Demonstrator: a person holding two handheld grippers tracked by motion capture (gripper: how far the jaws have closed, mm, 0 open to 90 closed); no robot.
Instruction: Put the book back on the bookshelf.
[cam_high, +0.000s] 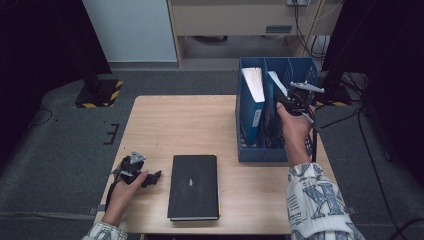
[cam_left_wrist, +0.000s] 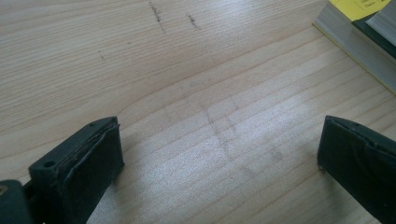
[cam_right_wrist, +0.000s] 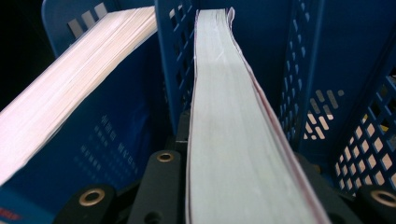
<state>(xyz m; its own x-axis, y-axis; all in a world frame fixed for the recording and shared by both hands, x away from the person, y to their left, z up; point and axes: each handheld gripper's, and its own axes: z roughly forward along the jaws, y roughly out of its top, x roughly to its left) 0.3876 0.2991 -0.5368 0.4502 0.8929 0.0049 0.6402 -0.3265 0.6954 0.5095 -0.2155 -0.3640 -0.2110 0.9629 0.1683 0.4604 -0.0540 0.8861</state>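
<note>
Right gripper view: your right gripper (cam_high: 296, 100), fingers clamped on a book (cam_right_wrist: 233, 140) in the blue file rack (cam_right_wrist: 327, 70) at the tabletop's far right corner; next, lower and release; left gripper (cam_high: 145, 178) open, idle.

Right gripper (cam_right_wrist: 243, 205): jaws clamped on a book
Held book (cam_right_wrist: 233, 140): page edges up, inside the middle slot
Blue file rack (cam_right_wrist: 173, 60): perforated walls either side
Second book (cam_right_wrist: 70, 88): leaning in the left slot
</note>
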